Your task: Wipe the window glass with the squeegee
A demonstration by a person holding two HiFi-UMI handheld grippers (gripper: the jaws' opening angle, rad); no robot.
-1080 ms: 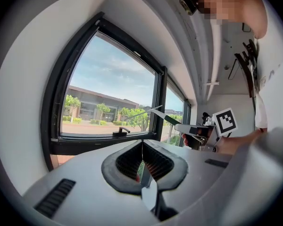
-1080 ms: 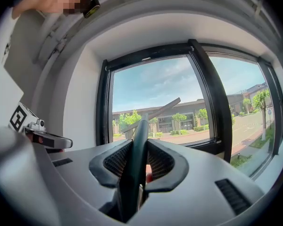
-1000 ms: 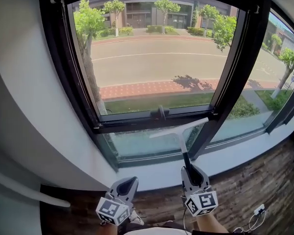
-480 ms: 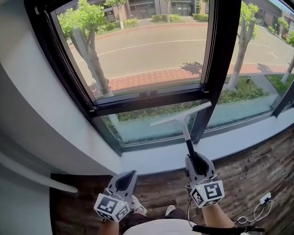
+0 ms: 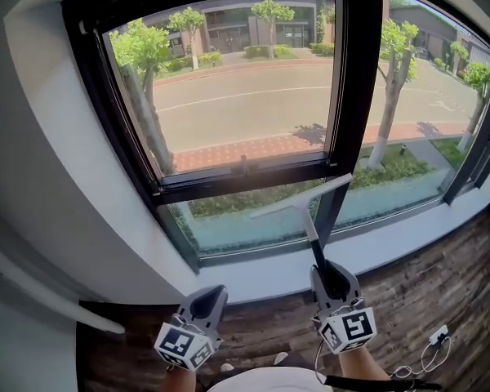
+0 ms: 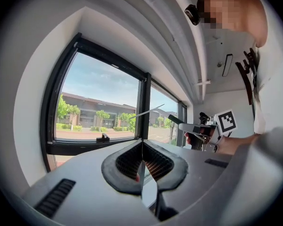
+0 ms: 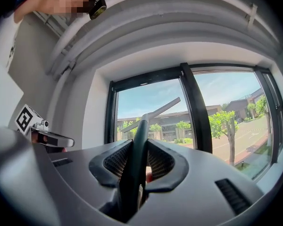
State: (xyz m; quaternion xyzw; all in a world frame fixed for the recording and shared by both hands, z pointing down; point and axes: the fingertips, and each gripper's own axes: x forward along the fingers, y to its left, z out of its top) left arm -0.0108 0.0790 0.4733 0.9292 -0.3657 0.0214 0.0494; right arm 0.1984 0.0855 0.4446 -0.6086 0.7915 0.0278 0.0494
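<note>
The squeegee has a pale blade on a dark handle, and my right gripper is shut on that handle. Its blade slants in front of the lower pane, beside the black mullion of the window. Whether the blade touches the glass I cannot tell. In the right gripper view the handle runs up between the jaws to the blade. My left gripper is shut on nothing, low and left of the squeegee. The left gripper view shows its jaws closed and the squeegee off to the right.
A white sill runs under the window, with wooden floor below it. A white wall flanks the left side. A small latch sits on the sash bar. A cable lies on the floor at bottom right.
The head view has swung, so the window sits differently in frame. The squeegee stays in my right gripper, its blade now slightly higher and nearer the mullion. The left gripper has hardly moved.
</note>
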